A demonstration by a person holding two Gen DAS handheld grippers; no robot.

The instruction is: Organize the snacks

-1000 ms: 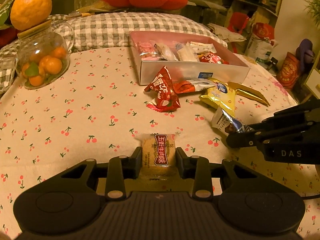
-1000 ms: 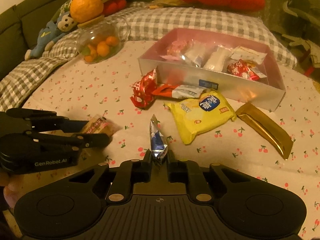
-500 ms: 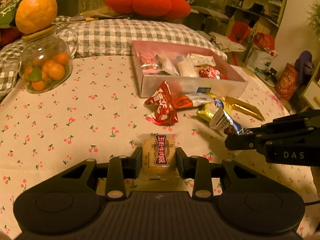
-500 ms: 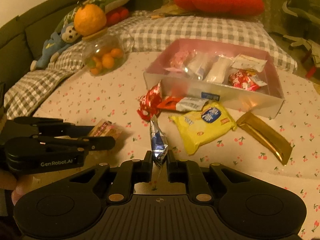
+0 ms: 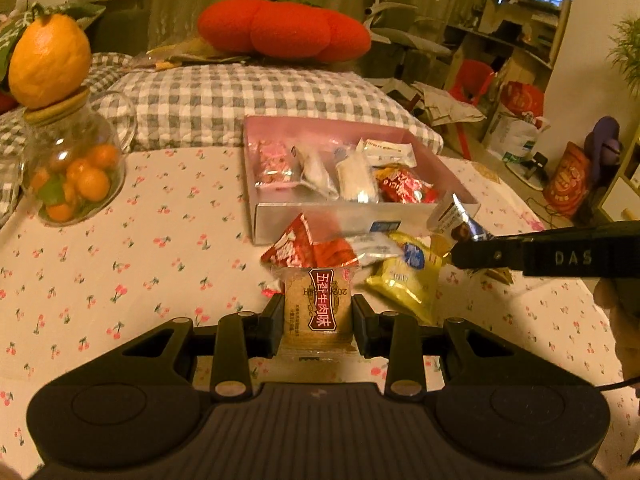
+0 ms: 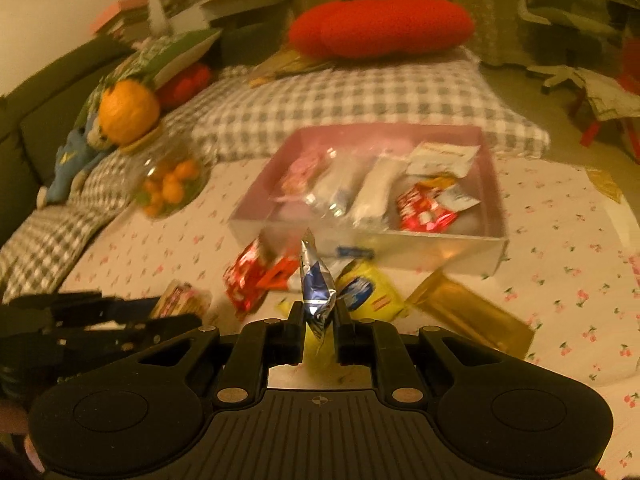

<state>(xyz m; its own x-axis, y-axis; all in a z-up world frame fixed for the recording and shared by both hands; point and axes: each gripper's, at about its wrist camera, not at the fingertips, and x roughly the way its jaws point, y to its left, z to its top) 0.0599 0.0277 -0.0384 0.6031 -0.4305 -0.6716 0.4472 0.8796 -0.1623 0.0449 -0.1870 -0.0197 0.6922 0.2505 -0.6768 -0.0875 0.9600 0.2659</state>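
Both grippers loaded, mid-carry toward the pink snack box. Left gripper is clamped on a square beef-flavour biscuit pack, held flat, label up, just short of the box's near wall. Right gripper is pinched tight on the tail of a blue-silver foil sachet, which stands up on edge between the jaws; in the left wrist view it hangs close to the box's near right corner. Box already holds a row of packets along its far side and a red wrapper on the right; the near left part of the floor looks free. Lying loose in front of the box: red packets, a yellow chip bag, a gold bar wrapper. My read on doing this well: clear the near wall fully before letting go, since a low approach would clip it or push the light box back. Drop one item at a time so the arms don't cross. Biscuit to the free left patch, sachet near the red wrapper. The sachet is held by a thin edge and could slip if swung, so move it gently.
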